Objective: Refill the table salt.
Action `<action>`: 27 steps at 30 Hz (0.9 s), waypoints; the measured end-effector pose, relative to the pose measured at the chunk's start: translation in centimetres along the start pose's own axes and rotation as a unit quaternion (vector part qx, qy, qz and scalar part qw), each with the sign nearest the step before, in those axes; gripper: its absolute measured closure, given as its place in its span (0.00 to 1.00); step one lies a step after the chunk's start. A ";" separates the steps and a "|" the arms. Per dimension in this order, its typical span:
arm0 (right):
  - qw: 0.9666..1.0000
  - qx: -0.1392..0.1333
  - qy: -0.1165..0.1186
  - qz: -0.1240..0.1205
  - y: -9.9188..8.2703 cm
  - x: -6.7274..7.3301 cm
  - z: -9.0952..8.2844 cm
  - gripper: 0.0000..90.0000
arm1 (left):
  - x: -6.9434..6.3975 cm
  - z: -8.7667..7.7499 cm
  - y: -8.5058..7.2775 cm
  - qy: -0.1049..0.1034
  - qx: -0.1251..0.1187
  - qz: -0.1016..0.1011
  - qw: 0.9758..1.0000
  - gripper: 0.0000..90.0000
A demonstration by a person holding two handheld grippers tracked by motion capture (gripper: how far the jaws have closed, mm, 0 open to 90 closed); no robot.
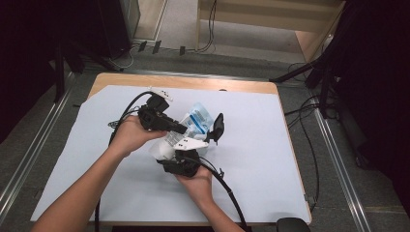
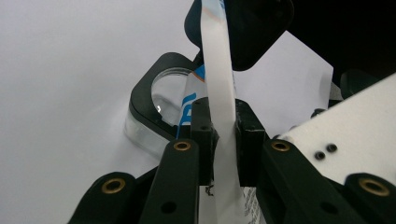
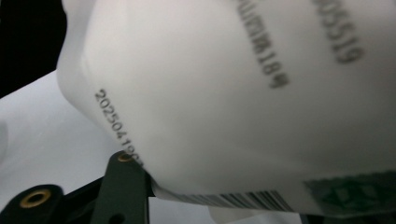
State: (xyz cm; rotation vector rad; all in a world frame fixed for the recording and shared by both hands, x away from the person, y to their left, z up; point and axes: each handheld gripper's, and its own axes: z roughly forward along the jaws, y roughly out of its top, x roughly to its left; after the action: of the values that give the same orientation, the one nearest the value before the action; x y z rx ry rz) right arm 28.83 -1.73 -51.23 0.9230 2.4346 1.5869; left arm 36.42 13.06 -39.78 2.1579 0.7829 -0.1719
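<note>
White sheet (image 1: 251, 159) over wooden table, both grippers mid-table on one pouch.
Left gripper (image 2: 223, 135) jaws pinch the white-blue pouch (image 2: 219, 79) edge between them; right gripper (image 1: 186, 157) jaw state unclear, pouch pressed against its jaws.

A white plastic pouch (image 1: 196, 126) with blue print is held above the table. Black codes and a barcode mark its back (image 3: 243, 107).

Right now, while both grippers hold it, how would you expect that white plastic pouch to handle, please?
The pouch is probably floppy: the left gripper pinches its edge to a thin flat strip. It looks light, held clear of the table. Its film seems smooth, so it may slip; the right gripper's hold is hidden.
</note>
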 end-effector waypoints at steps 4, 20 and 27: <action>1.000 0.001 -0.001 -0.005 0.1 0.1 0.0 0.56 | 0.0 0.1 0.0 0.000 -0.004 -0.005 1.000 0.92; 1.000 0.006 0.007 0.005 0.5 0.0 0.3 0.59 | 0.2 0.3 0.2 0.007 -0.007 -0.014 1.000 0.92; 1.000 0.006 0.009 0.016 0.5 -0.2 0.4 0.63 | 0.3 0.2 0.1 0.009 -0.002 -0.016 1.000 0.91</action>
State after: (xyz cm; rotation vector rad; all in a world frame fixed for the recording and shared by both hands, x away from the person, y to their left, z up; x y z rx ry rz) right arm 29.32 -1.37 -51.06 0.9591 2.4562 1.5994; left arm 36.75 13.00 -39.98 2.1460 0.8284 -0.1687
